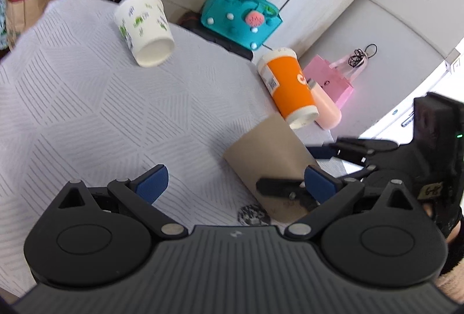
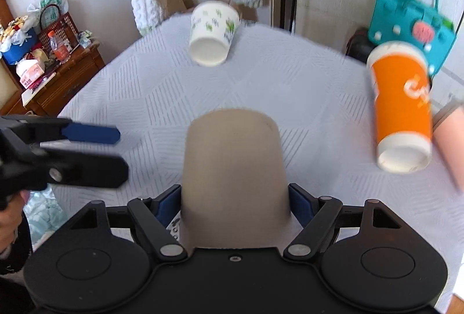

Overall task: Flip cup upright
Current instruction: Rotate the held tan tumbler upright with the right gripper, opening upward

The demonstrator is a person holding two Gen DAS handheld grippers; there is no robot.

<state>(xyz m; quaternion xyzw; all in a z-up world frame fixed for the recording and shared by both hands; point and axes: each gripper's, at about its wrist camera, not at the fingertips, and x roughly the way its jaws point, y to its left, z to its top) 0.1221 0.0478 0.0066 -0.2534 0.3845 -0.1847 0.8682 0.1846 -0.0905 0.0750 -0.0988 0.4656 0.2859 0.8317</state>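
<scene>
Left wrist view: the left hand-held gripper [image 1: 235, 183] hangs released, holding nothing, over the bed [image 1: 87, 111]. The brown cup [image 1: 269, 166] sits just right of it, between the blue pads of the right hand-held gripper [image 1: 316, 166]. An orange cup [image 1: 290, 85] and a white printed cup [image 1: 145, 28] lie beyond the brown cup.

Right wrist view: the right hand-held gripper [image 2: 235, 203] is clenched around the brown cup [image 2: 235, 174], whose closed base points away from the camera, long axis running along the fingers. The right one is clearly nearer; turning it over looks like the coming move.
</scene>
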